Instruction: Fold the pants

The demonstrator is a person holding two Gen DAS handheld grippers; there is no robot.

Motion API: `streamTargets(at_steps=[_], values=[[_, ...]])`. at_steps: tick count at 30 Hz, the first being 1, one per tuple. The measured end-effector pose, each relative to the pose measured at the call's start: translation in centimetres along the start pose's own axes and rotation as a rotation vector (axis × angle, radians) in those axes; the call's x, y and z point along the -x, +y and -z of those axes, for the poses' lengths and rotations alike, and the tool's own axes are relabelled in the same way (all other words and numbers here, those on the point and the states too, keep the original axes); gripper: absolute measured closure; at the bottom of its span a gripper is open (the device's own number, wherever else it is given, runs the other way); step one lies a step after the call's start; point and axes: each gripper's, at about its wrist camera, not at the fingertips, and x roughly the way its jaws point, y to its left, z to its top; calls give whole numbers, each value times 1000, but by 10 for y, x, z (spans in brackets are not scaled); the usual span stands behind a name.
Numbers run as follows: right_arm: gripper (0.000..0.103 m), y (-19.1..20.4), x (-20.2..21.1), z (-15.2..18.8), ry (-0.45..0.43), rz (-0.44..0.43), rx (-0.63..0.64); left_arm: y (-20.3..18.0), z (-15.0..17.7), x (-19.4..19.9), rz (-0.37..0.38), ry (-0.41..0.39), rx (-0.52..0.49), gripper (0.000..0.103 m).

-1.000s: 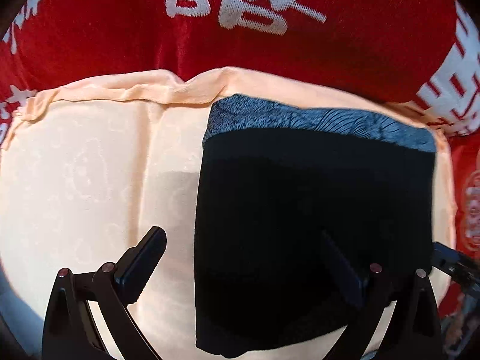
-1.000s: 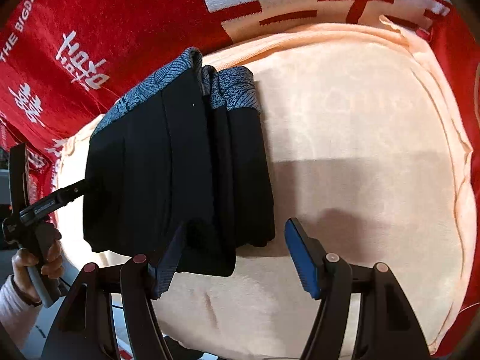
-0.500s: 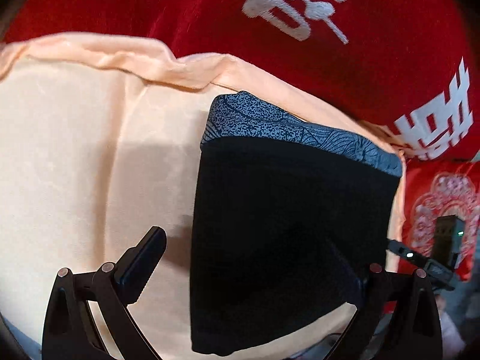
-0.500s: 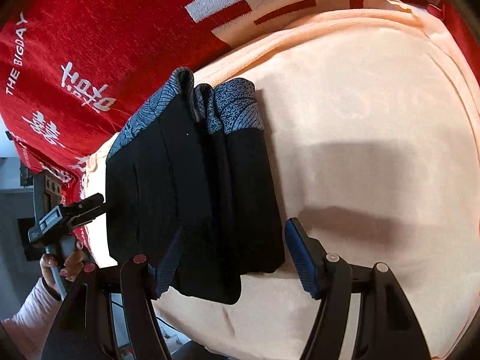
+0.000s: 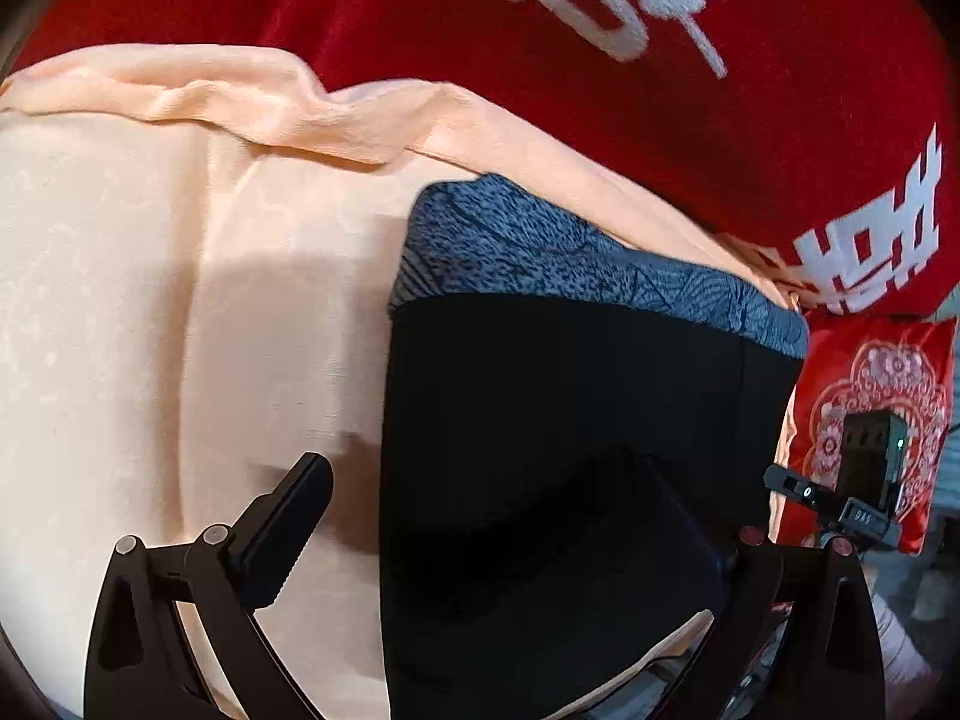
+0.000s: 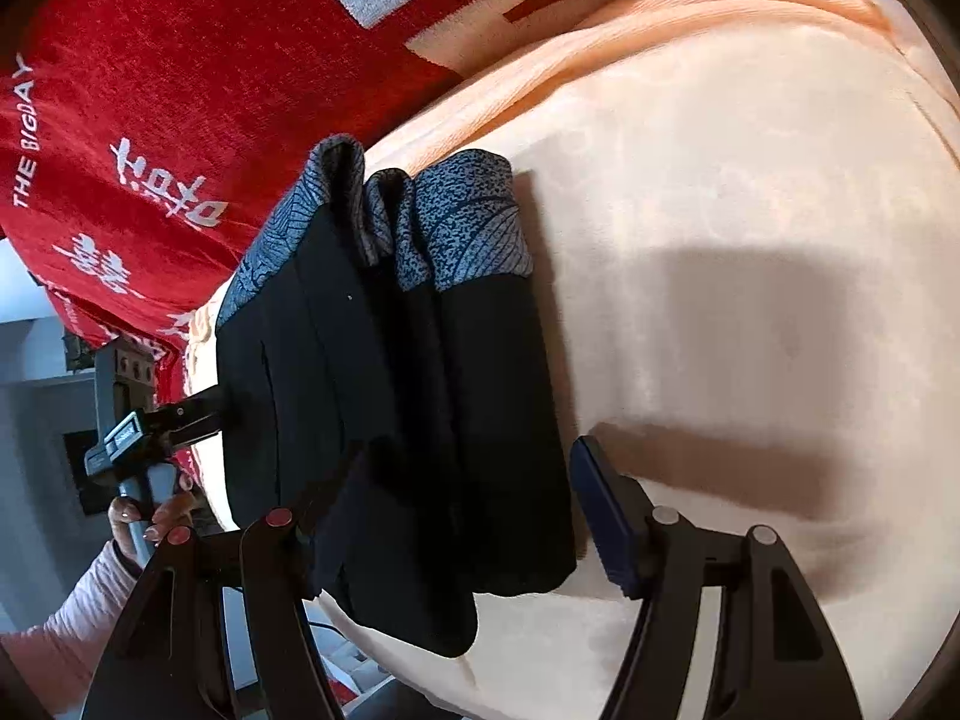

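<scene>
Black pants (image 6: 396, 420) with a blue-grey waistband already lie folded into a thick stack left of centre on the peach blanket (image 6: 750, 228), both the left claw (image 5: 486, 534) and right claw (image 6: 468, 516) spread wide, holding nothing, so little seems left.

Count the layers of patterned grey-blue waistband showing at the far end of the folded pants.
3 in the right wrist view: one on the left, raised; a narrow one in the middle; a wide one on the right. More may be hidden inside the folded pants.
</scene>
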Motion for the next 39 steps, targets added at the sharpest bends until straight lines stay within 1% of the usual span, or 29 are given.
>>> streamTargets(at_steps=[4,6,18,22,23,25,27,28,30,32,34,37,39], values=[[31,-2,-3,-3,13,-20,5,-11,-1,-15,-33,32,-43,1],[31,-2,-5,-5,15,-35,8,-12,0,-18,-34,37,-54,1],[29,-3,-23,-19,65,-112,78,-16,-3,-31,11,27,-54,1],[29,0,-31,-27,61,-140,60,-16,0,-32,-2,-1,-44,0],[30,0,-31,-27,59,-137,45,-17,1,-31,-10,-8,-40,0],[38,5,-31,-26,52,-119,38,-20,4,-27,-34,-33,-34,1],[51,10,-27,-24,41,-121,34,-24,10,-19,-46,-64,-51,13],[54,13,-24,-23,32,-135,30,-29,13,-14,-50,-80,-67,18],[59,17,-19,-21,26,-153,26,-34,19,-5,-49,-101,-82,33],[62,22,-14,-19,27,-174,28,-35,26,7,-45,-114,-88,39],[63,29,-7,-13,30,-202,29,-36,32,16,-38,-118,-84,39],[63,40,-2,1,47,-202,46,-39,45,29,-34,-120,-88,39],[63,46,1,15,48,-212,46,-43,55,37,-47,-116,-105,39]])
